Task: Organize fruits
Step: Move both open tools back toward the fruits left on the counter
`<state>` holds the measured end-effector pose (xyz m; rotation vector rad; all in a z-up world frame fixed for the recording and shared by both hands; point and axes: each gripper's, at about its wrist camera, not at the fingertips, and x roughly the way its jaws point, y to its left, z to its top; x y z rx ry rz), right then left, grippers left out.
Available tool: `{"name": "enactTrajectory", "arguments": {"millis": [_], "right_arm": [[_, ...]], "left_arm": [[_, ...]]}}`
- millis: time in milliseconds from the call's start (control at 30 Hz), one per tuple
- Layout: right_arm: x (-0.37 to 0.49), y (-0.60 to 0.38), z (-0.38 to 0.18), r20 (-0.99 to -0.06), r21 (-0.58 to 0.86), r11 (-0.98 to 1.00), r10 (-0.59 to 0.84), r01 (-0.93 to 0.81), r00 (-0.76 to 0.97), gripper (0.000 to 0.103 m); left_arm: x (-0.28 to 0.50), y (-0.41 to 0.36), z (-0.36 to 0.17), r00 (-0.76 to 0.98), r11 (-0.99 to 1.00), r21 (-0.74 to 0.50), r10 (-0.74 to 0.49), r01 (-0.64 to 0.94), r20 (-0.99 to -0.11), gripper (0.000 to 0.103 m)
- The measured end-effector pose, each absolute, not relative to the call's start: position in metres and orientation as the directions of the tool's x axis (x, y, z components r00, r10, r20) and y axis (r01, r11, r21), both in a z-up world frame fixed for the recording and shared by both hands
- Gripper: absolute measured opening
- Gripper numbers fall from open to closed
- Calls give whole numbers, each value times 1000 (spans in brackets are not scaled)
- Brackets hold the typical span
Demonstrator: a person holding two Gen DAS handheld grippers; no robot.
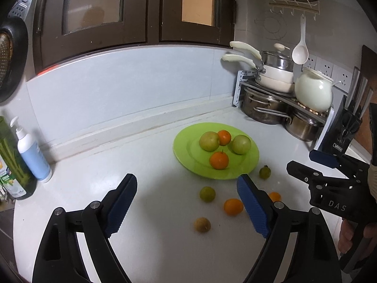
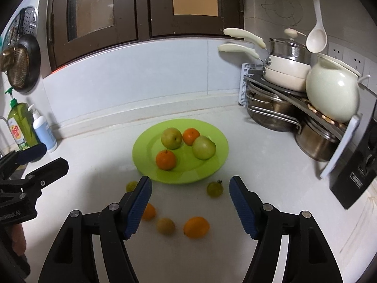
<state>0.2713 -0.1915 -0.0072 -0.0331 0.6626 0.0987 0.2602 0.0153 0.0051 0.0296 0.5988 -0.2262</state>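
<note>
Both grippers, left (image 1: pixel 187 202) and right (image 2: pixel 189 205), fingers spread, grasping nothing. Beyond: five small fruits (image 2: pixel 196 227) loose on white worktop (image 2: pixel 271 165); four more on green plate (image 2: pixel 143 146).

Home kitchen: stacked pots (image 2: pixel 286 70), countertop (image 2: pixel 271 176).

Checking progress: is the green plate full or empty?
Partly filled: the green plate holds two oranges and two green fruits; five small fruits lie on the counter.
</note>
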Motion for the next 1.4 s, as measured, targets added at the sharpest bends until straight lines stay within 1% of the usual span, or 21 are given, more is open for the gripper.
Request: {"name": "enactTrajectory", "arguments": {"millis": [133,367,633,967,1000,1067,1133,1167,1200,1333,1400], "right_arm": [[260,-193,-11,-614,6,995,81,-98,786,69],[246,-195,-24,-636,12,995,82,-97,768,69],[246,-199,-48,-683,17,996,78,-90,726,69],[260,-203,-80,-741,-12,995,58,-99,669,69],[262,-203,-83,-744,-15,995,56,-100,666,68],[266,-204,-87,-749,-11,994,61,-105,659,68],[271,-204,-90,-754,-6,994,66,-108,653,68],[273,-205,-91,-756,-3,994,68,-108,651,66],[276,-205,-92,-759,0,994,69,-107,648,64],[284,-206,-97,-768,30,993,95,-113,634,60],[286,-206,-98,-770,37,992,105,-119,630,57]], "left_arm": [[251,15,0,795,975,-33,-199,221,-572,87],[240,13,-14,773,975,-24,-191,222,-605,87],[242,9,-43,724,976,-19,-173,216,-668,87],[261,0,-80,659,975,-27,-169,221,-733,85],[263,-1,-83,654,975,-29,-170,222,-737,83],[268,-4,-88,645,973,-28,-173,229,-745,82],[274,-6,-91,636,971,-37,-182,235,-750,77],[276,-7,-92,632,971,-41,-186,236,-752,76],[279,-7,-93,627,970,-44,-188,237,-756,72],[287,-10,-96,611,965,-61,-209,254,-764,58],[290,-12,-98,604,963,-70,-219,260,-767,57]]}}
